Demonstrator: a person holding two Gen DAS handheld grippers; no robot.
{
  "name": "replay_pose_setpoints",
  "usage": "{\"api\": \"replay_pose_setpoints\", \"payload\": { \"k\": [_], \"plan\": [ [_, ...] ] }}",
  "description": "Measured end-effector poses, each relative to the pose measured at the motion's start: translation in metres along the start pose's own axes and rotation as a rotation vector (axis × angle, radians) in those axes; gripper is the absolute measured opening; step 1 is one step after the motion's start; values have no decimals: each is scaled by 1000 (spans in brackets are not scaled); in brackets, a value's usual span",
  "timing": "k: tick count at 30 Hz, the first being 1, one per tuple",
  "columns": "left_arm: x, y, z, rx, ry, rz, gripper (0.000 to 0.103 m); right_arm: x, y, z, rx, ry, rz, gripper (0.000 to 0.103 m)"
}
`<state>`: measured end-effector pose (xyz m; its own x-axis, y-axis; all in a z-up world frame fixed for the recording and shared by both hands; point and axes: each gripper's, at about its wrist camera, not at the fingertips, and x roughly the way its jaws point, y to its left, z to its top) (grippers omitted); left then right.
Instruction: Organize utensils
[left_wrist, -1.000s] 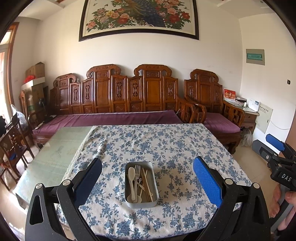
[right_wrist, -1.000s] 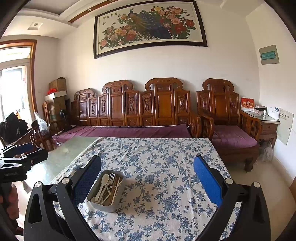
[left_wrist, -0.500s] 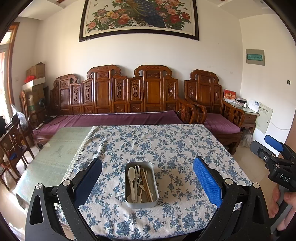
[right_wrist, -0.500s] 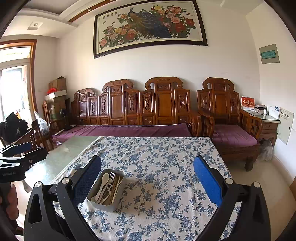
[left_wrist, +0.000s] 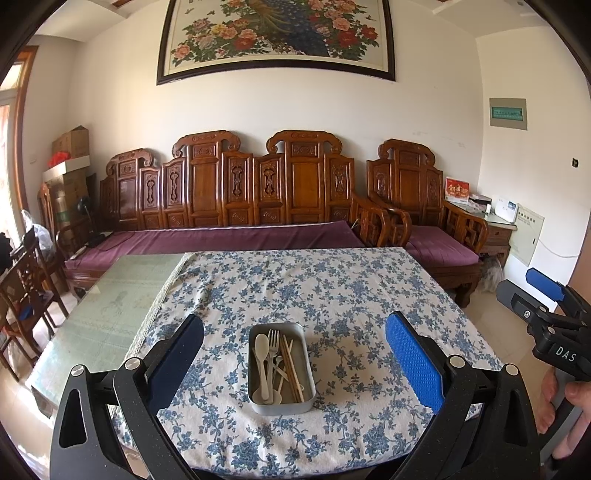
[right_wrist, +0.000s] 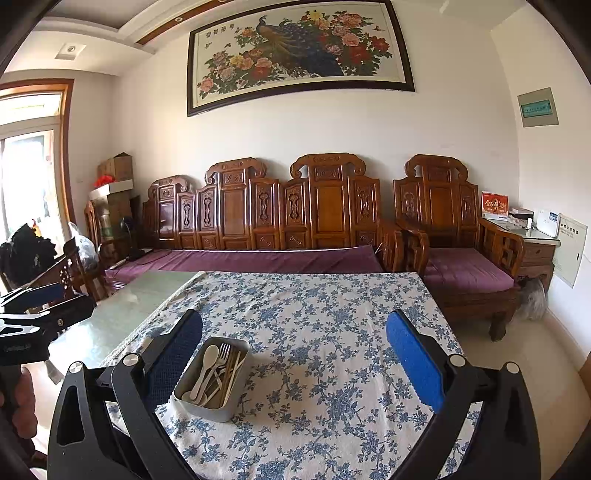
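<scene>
A grey metal tin (left_wrist: 255, 373) (right_wrist: 229, 408) sits near the front edge of the blue-flowered tablecloth (left_wrist: 332, 295) (right_wrist: 325, 325). Inside lie a white spoon (left_wrist: 262, 349) (right_wrist: 207, 362), a fork (left_wrist: 273, 341) (right_wrist: 222, 352) and wooden chopsticks (left_wrist: 291, 365) (right_wrist: 228, 376). My left gripper (left_wrist: 293, 356) hovers open above the table's front edge, the tin centred between its blue pads. My right gripper (right_wrist: 293, 356) is open too, with the tin just inside its left finger. Each gripper shows at the edge of the other's view, held by a hand (left_wrist: 565, 402).
Left of the cloth the table has a bare green glass top (left_wrist: 110, 299) (right_wrist: 122, 314). A carved wooden sofa with purple cushions (left_wrist: 221, 240) (right_wrist: 258, 258) stands behind the table, an armchair (left_wrist: 436, 236) at the right and dark chairs (left_wrist: 26, 288) at the left.
Both grippers have stayed almost still and open; the right gripper has drifted slightly. The tin and utensils have not moved.
</scene>
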<state>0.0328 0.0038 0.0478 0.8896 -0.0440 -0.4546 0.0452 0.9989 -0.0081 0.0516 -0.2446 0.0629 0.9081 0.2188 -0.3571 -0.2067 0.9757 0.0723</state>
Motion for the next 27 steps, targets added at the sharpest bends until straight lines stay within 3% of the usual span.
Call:
{"api": "replay_pose_setpoints", "payload": {
  "k": [27],
  "plan": [
    [-1, -1, -1, 0, -3, 0, 95, 0, 1, 0, -1, 0, 0, 100]
  ]
}}
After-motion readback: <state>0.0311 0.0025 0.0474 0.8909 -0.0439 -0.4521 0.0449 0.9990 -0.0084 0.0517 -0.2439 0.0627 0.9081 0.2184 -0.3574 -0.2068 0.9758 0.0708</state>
